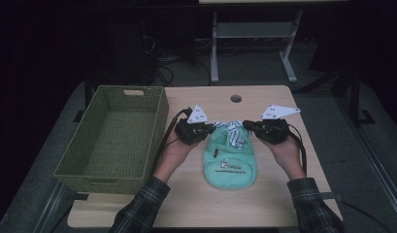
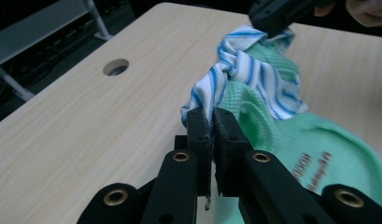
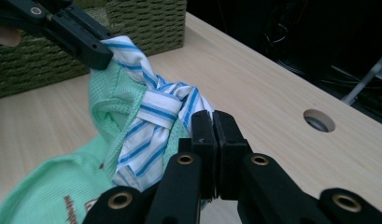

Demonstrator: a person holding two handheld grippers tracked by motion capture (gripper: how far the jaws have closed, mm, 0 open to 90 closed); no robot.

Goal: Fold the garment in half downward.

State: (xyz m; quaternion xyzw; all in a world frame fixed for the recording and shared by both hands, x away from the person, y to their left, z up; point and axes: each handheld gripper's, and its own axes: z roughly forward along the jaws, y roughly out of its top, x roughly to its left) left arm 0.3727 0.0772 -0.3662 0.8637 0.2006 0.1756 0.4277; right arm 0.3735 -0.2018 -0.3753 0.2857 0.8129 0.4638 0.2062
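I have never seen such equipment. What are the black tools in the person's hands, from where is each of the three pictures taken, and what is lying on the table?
A person sits at a wooden table and holds one hand-held gripper in each hand: a black tool with two jaws that pinch like tongs. The high view looks down from above the person. There the left hand-held gripper is at the left and the right hand-held gripper at the right. The other two pictures come from small cameras riding on each tool, looking along its own black jaws.

On the table lies a small mint-green garment with a blue-and-white striped collar. Both tools are shut on that striped collar, one at each end. At the left stands an open green woven basket, and a round hole is in the tabletop.
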